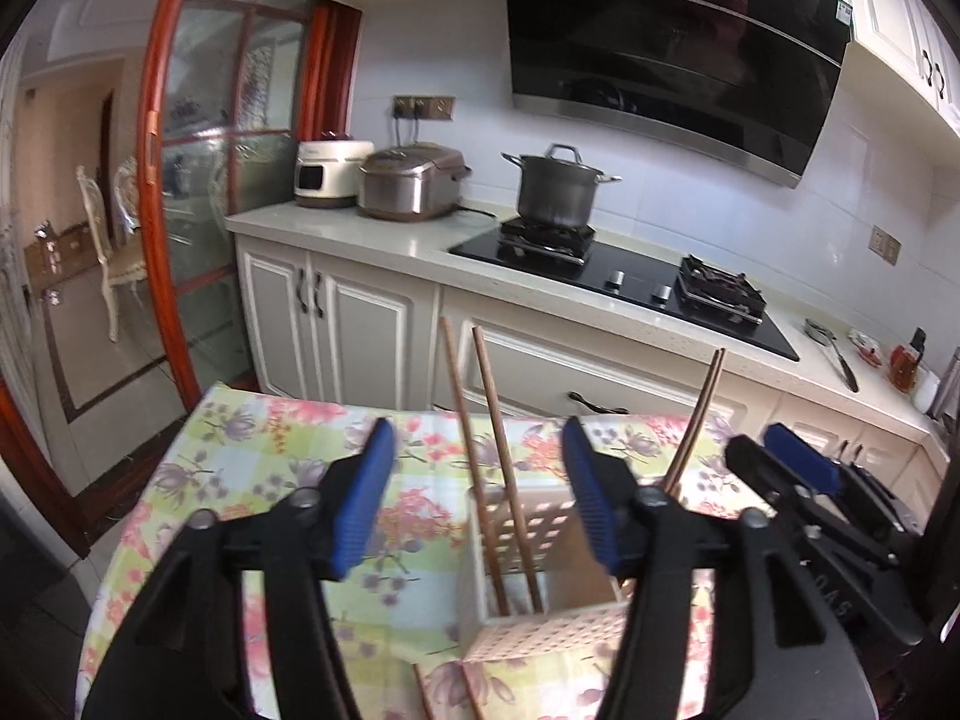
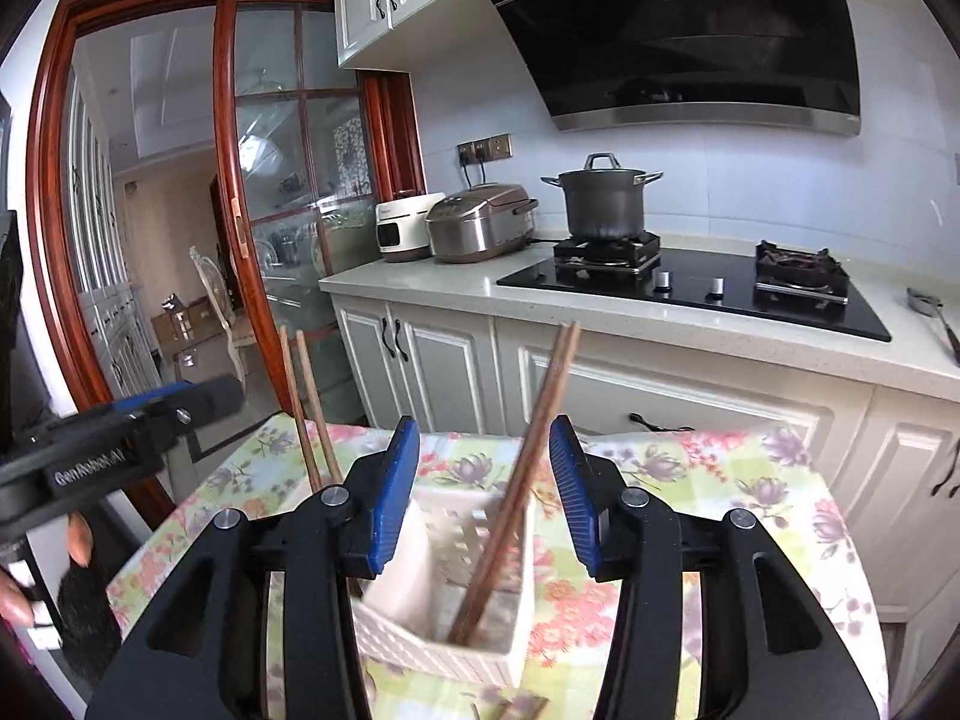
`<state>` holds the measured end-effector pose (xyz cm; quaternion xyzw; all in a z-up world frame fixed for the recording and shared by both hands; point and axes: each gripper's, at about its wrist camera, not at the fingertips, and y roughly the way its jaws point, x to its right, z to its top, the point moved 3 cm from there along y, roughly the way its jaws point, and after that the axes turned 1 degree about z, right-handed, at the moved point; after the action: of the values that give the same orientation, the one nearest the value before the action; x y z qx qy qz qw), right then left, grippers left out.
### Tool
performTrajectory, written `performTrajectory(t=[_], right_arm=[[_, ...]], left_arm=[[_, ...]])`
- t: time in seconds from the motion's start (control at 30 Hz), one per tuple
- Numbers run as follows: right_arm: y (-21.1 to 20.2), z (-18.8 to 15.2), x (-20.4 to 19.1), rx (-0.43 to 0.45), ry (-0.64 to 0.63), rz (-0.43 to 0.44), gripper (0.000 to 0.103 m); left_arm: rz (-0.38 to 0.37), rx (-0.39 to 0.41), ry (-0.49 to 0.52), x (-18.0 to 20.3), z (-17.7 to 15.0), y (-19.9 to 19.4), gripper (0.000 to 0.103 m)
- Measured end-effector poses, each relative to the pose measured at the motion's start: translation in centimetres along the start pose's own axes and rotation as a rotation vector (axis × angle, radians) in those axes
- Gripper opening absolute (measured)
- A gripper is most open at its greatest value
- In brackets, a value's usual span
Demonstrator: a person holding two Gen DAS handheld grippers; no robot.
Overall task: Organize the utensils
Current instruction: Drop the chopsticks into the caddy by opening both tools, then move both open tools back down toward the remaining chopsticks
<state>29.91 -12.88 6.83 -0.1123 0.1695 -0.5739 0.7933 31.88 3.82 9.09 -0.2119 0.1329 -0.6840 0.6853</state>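
- Chopsticks [image 1: 480, 420] lean upright as a pair in the left part of a white perforated holder [image 1: 540, 630], their tips rising above its rim; a second pair [image 1: 696, 420] leans to the right out of the holder's far right side.
- The holder stands on a surface covered by a floral cloth [image 1: 270, 450], in front of the white kitchen cabinets.
- The left tool [image 1: 477, 456] hangs over the cloth with its blue pads spread wide; the left pair of chopsticks shows between the pads in the left wrist view, but neither pad touches them.
- Two more chopsticks [image 1: 444, 690] lie flat on the cloth just in front of the holder, cut off by the picture's lower edge.
- The right tool [image 2: 483, 456] is about half open, its pads either side of the right pair of chopsticks [image 2: 516, 480] and apart from them, gripping nothing.
- In the right wrist view the left tool [image 2: 150, 414] reaches in from the left edge, with fingers [image 2: 78, 540] of a hand below it.
- Beyond, on the counter, sit two cookers and a lidded pot [image 2: 606, 204] on the stove.
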Motion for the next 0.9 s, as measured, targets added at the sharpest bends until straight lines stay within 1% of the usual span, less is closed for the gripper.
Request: performTrajectory(t=[0.03,0.07,0.13,0.33,0.4,0.57,0.7,0.9], right_arm=[[-0.3,-0.2,0.2,0.003,-0.003,-0.008,0.045],[-0.9,-0.7,0.2,0.006,-0.006,-0.020,0.045],[-1.7,-1.4,0.5,0.008,-0.004,-0.031,0.045],[-3.7,-5.1,1.3,-0.024,0.025,-0.043,0.045],[-3.9,-6.5,1.7,-0.049,0.056,-0.039,0.045],[-3.9,-9.8,2.5,-0.112,0.110,-0.057,0.045],[-3.8,-12.1,2.8,-0.158,0.132,-0.065,0.045],[-2.9,-15.8,3.0,-0.263,0.163,-0.092,0.044]], left_arm=[[0.016,0.013,0.000,-0.1,-0.3,-0.5,0.069],[0.028,0.029,-0.001,-0.3,-0.6,-1.1,0.072],[0.047,0.053,0.008,-0.5,-1.6,-2.4,0.081],[0.115,0.092,0.053,-1.1,-5.0,-5.1,0.094],[0.137,0.093,0.062,-1.5,-6.4,-5.8,0.095],[0.169,0.066,0.062,-2.4,-9.1,-6.0,0.095],[0.164,0.009,0.029,-3.4,-11.9,-5.3,0.095],[0.186,-0.088,0.031,-3.9,-15.4,-2.9,0.095]])
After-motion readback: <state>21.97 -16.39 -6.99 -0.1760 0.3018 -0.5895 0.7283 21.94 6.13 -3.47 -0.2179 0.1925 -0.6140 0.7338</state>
